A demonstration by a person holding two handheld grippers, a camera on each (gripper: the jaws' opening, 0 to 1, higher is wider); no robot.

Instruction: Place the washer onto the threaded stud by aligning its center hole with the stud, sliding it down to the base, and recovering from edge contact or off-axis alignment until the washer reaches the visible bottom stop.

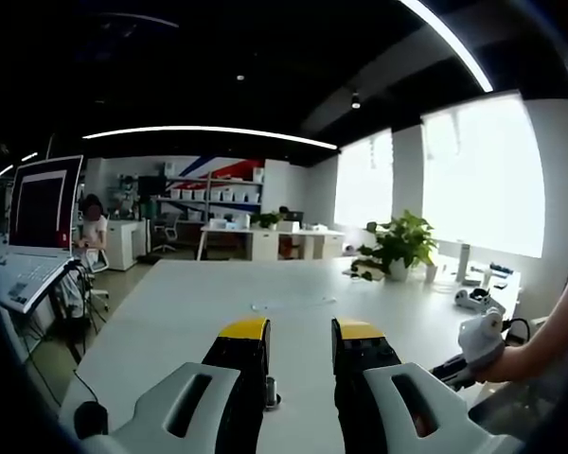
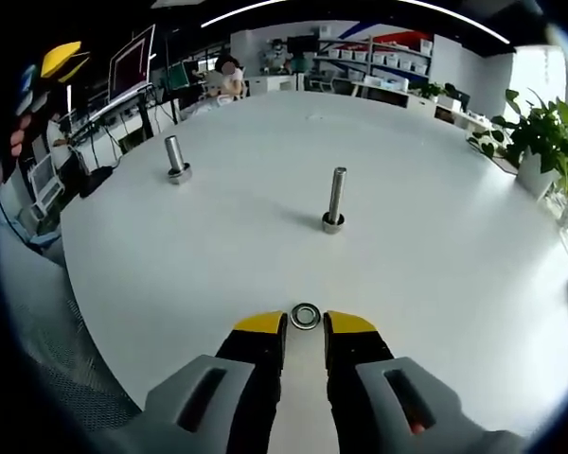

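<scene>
The washer (image 2: 305,315) lies flat on the desk (image 2: 435,274), just past the right gripper (image 2: 305,324), whose jaws are a little apart and empty. The stud (image 2: 335,200) stands bare. Picking up comes first.

My left gripper (image 1: 301,333) hovered with its jaws parted and nothing between them. My right gripper (image 2: 305,327) sat low, jaws apart and unloaded. My right hand (image 1: 483,342) showed at the left view's edge.
</scene>
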